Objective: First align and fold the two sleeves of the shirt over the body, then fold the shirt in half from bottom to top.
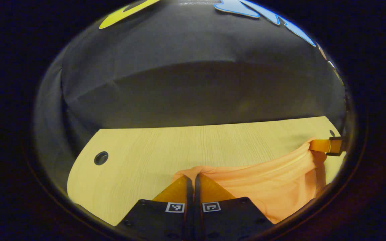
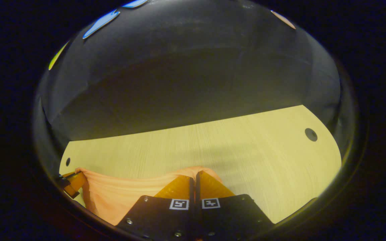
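Observation:
An orange shirt hangs stretched between my two grippers above a pale wooden table. In the left gripper view my left gripper is shut on one corner of the shirt's edge, and the cloth sags to the right toward the right gripper, which pinches the other corner. The right gripper view shows my right gripper shut on the shirt, with the fabric running left to the left gripper. The shirt's lower part is hidden below both views.
The table reaches back to the black cloth wall. A round cable hole sits near its left end, and another hole near its right end.

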Motion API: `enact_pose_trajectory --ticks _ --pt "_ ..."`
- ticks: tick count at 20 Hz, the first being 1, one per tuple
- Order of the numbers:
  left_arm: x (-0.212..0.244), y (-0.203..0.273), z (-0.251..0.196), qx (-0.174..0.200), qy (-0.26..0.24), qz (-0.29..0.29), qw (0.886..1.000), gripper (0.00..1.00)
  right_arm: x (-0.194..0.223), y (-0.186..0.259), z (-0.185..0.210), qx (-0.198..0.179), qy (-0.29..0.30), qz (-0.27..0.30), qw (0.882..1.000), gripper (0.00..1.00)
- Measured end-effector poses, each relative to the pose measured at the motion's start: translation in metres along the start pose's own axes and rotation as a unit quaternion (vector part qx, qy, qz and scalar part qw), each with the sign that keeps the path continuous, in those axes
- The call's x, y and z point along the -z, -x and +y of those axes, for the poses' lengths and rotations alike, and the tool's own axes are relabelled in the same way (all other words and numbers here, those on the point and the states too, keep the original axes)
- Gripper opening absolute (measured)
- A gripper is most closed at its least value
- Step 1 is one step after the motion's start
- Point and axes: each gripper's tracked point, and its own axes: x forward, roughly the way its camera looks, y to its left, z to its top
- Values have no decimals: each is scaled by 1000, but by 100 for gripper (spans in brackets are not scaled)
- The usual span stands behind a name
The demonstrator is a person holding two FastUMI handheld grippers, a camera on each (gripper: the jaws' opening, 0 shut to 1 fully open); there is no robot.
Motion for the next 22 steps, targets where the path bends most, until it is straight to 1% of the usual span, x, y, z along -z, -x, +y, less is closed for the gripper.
enact_pose_trajectory --ticks 2,3,8,10,11,12,13,14,16,17,18,19,20,22 --pt "4 -1 -6 0 19 9 1000 5 8 -7 4 -2 3 9 1000 0" --pt "1 -1 -8 -2 28 1 1000 6 9 -9 3 -3 8 6 1000 0" --pt "5 -3 -6 -12 33 -1 999 6 11 -5 11 3 39 -2 999 0" --pt "4 -3 -7 -5 40 -6 999 7 14 -5 17 6 49 -4 999 0" --pt "3 -4 -11 5 46 -8 999 15 13 -3 15 6 54 -5 999 4" --pt "1 -3 -13 4 51 -10 999 19 12 -4 15 2 55 -5 998 4" --pt "0 1 -11 -2 58 -13 998 28 14 -1 15 -1 53 -2 999 8" --pt "-7 5 -10 -1 65 -18 998 33 15 -1 15 -2 52 -1 999 14" --pt "-17 15 -9 1 71 -27 997 71 10 7 10 4 53 0 999 46" --pt "-19 19 -6 -3 68 -30 997 66 9 6 11 5 49 -4 999 62" --pt "-21 25 -6 -2 64 -31 998 68 4 9 12 4 45 -10 999 62" --pt "-25 31 -6 -1 62 -30 998 69 1 12 13 4 44 -15 999 55" --pt "-28 38 -6 2 63 -30 998 71 -3 17 13 6 46 -21 999 62" --pt "-37 62 -10 4 66 -28 997 70 -13 36 14 4 52 -32 998 62"
